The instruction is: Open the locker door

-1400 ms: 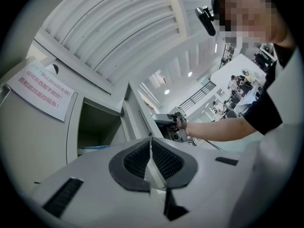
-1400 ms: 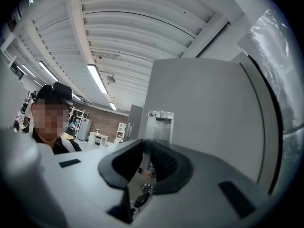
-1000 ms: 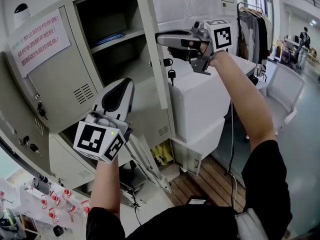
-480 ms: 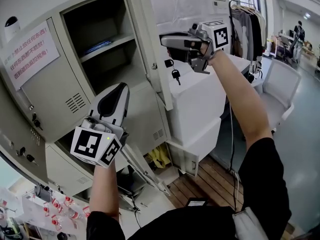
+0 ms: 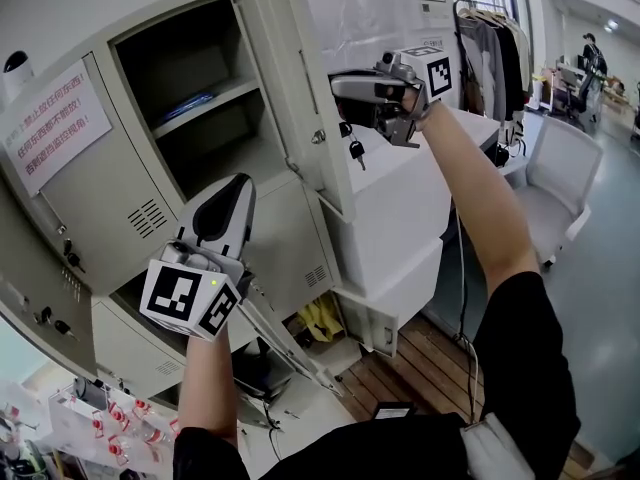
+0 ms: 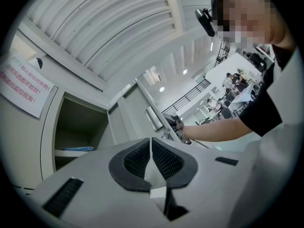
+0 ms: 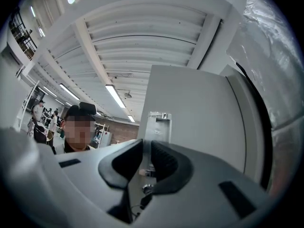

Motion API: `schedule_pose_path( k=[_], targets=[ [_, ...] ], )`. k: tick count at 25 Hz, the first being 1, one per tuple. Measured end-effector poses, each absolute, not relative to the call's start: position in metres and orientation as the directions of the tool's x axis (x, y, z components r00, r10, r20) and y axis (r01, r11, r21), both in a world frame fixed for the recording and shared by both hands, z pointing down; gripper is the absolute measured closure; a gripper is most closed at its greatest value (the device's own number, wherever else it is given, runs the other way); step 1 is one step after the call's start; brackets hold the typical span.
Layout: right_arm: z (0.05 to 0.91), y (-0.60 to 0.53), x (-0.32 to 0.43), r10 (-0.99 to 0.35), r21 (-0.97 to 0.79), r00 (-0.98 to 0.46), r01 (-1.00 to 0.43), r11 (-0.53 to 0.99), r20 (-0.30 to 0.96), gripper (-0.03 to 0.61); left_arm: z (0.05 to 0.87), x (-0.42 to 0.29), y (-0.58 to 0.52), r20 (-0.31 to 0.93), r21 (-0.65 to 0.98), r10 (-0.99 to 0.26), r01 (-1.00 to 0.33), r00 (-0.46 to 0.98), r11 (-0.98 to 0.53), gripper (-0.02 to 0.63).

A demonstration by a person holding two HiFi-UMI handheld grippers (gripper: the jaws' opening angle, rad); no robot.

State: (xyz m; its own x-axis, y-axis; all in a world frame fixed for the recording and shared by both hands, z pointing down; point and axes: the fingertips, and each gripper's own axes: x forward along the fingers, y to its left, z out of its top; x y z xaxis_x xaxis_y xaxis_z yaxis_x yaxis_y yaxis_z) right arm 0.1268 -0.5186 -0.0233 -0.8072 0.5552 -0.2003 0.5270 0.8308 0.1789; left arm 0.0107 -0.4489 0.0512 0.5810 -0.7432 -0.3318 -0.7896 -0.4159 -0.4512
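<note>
Locker door (image 5: 300, 78) has swung wider, so nearly open; right tongs (image 5: 338, 86) clamp what seems its latch (image 7: 158, 123); left tongs (image 5: 238, 183) below the door closed, empty

A clothes rack (image 5: 490, 43) and white chair (image 5: 565, 178) stand on grey floor (image 5: 612, 298).

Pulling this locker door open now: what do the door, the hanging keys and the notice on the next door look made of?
Locker door: probably painted sheet steel, matt pale grey, thin with folded edges.
Keys: metal presumably, dark heads perhaps plastic; too small to tell.
Notice: paper, pink with red print, flat; lamination unclear.
</note>
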Motion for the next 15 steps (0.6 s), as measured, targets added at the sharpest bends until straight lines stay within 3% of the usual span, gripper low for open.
schedule_pose_path(
  k=[13, 14, 15],
  targets=[
    [-0.02, -0.549, 0.161, 0.606, 0.17, -0.739, 0.583, 0.794, -0.295, 0.514, 0.055, -0.003, -0.453, -0.318, -0.459, -0.761, -0.794, 0.565, -0.398, 0.595],
    [-0.021, -0.552, 0.167, 0.593, 0.169, -0.744, 0.57, 0.804, -0.309, 0.518, 0.056, -0.002, -0.454, -0.317, -0.458, -0.761, -0.795, 0.565, -0.399, 0.595],
    [-0.023, -0.556, 0.172, 0.574, 0.167, -0.751, 0.552, 0.817, -0.327, 0.567, 0.056, 0.0, -0.455, -0.316, -0.457, -0.761, -0.794, 0.566, -0.401, 0.595]
  ],
)
